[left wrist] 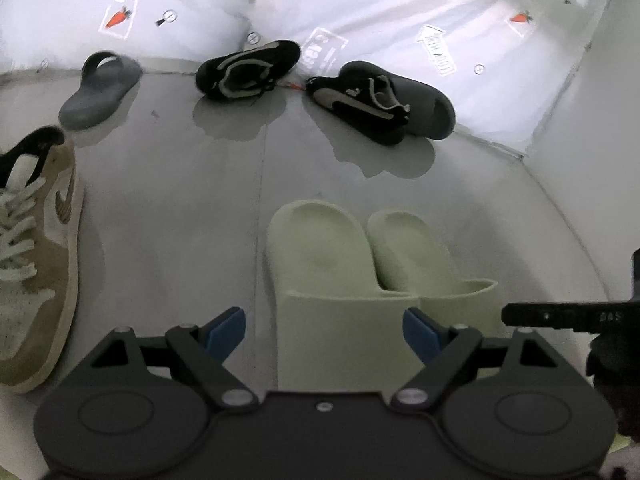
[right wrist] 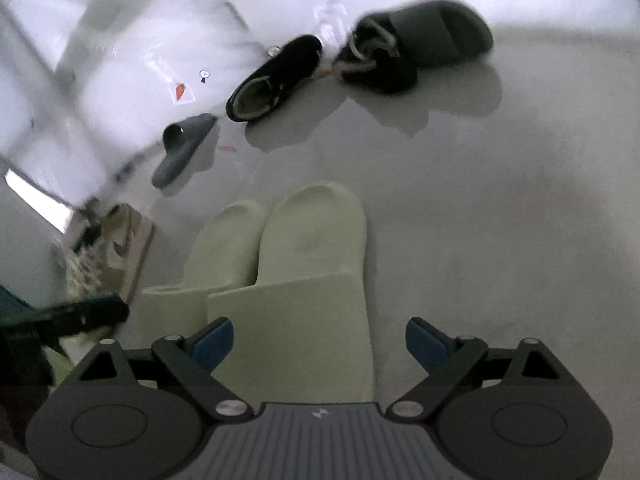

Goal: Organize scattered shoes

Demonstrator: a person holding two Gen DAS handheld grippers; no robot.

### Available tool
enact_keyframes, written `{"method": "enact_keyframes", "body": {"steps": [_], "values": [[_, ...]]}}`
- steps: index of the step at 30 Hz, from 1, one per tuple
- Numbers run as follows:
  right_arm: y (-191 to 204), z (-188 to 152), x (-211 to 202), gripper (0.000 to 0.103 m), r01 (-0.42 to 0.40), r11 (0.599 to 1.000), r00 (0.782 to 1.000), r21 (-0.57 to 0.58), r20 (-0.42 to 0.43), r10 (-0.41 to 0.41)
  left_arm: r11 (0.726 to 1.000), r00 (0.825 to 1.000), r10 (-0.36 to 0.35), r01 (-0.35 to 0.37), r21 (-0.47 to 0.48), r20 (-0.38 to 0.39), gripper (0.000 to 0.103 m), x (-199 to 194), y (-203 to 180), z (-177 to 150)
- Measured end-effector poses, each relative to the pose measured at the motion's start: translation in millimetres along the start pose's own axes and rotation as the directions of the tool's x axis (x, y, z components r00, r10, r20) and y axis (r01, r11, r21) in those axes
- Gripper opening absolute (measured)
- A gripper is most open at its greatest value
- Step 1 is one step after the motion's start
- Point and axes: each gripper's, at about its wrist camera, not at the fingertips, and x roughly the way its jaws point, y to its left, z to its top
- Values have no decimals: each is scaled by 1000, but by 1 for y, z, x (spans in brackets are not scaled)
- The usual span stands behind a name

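- Left tongs (left wrist: 324,330): released, the two blue-tipped fingers (left wrist: 226,330) spread wide on either side of the heel end of the left pale green slide (left wrist: 320,264); neither tip is seen to touch it.
- Right tongs (right wrist: 320,338): likewise released, blue tips set apart astride the rear of the right pale green slide (right wrist: 316,256); the left tip lies over the strap edge, and contact cannot be judged.
- The pale green slides lie side by side on the grey floor (left wrist: 180,200), directly ahead of both tongs, toes pointing away, inner edges touching or nearly so.
- Tan sneaker (left wrist: 36,248) with white laces: on the floor to the left of the left tongs, well apart from the slides.
- Grey slide (left wrist: 100,88): far ahead and left of the left tongs, near the white wall sheeting (left wrist: 400,12).
- Black shoe (left wrist: 248,70) with pale trim: far ahead, close to the wall.
- Second black shoe (left wrist: 360,104): far ahead and right, leaning against or on a dark grey slide (left wrist: 424,100) beside it.
- In the left wrist view, part of the right tongs' dark body enters at the right edge; in the right wrist view, the left tongs' body enters at the left edge.
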Motion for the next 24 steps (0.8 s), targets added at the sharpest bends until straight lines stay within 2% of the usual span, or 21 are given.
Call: {"method": "enact_keyframes", "body": {"steps": [2, 9, 24], "values": [[5, 0, 11, 94, -29, 999, 999, 17, -38, 30, 1000, 1000, 4, -4, -4, 2, 86, -2, 3, 0], [46, -3, 36, 93, 18, 999, 999, 41, -30, -17, 1000, 1000, 22, -22, -17, -2, 86, -8, 20, 2], [111, 17, 99, 92, 3, 1000, 997, 17, -76, -2, 995, 997, 68, -65, -75, 34, 86, -27, 83, 6]]}}
